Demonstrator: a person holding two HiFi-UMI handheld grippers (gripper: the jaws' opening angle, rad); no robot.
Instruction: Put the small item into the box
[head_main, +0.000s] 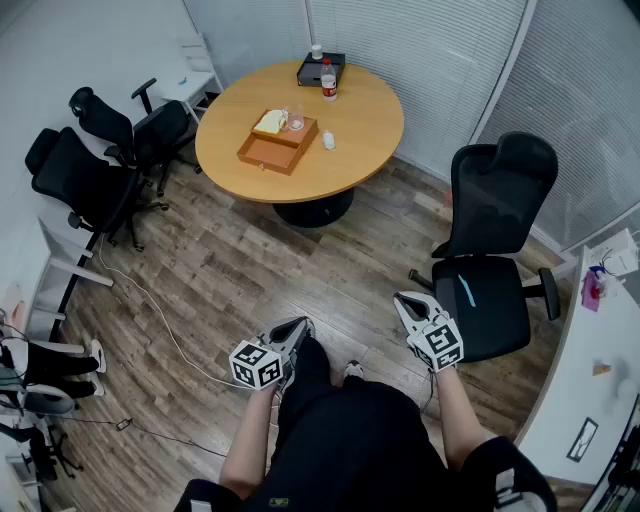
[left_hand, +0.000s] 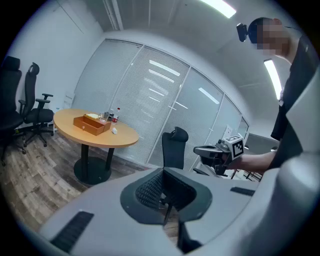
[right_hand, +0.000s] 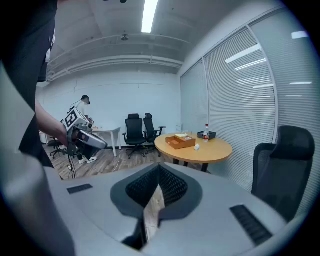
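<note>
Office room, wood-plank floor (head_main: 230, 270), glass walls with blinds. Round wooden table (head_main: 360, 140) at the far side in the head view.

- Small white item (head_main: 329, 141) lies on the tabletop, just to the right of the wooden box (head_main: 270, 152). It is apart from the box and not inside it.
- The box is open-topped. A pale yellow object (head_main: 270, 122) sits in its far end, and a clear glass (head_main: 296, 120) stands at the far right corner. Whether the glass is inside the box or beside it cannot be told.
- Further back on the table are a bottle with a red label (head_main: 328, 80) and, behind it, a black tray (head_main: 315, 70) near the edge.
- Black office chairs (head_main: 100, 160) are grouped left of the table. One more black chair (head_main: 495, 250) stands to the right, nearer the person.
- A thin cable (head_main: 150, 305) runs across the floor at left.
- Left gripper (head_main: 302, 322) and right gripper (head_main: 399, 297) are held low in front of the person's body, well apart from the table and aimed slightly downward toward it.
- Both gripper views show the jaws pressed together with nothing between them.
- The table, box and item appear small in the distance in both gripper views.
</note>
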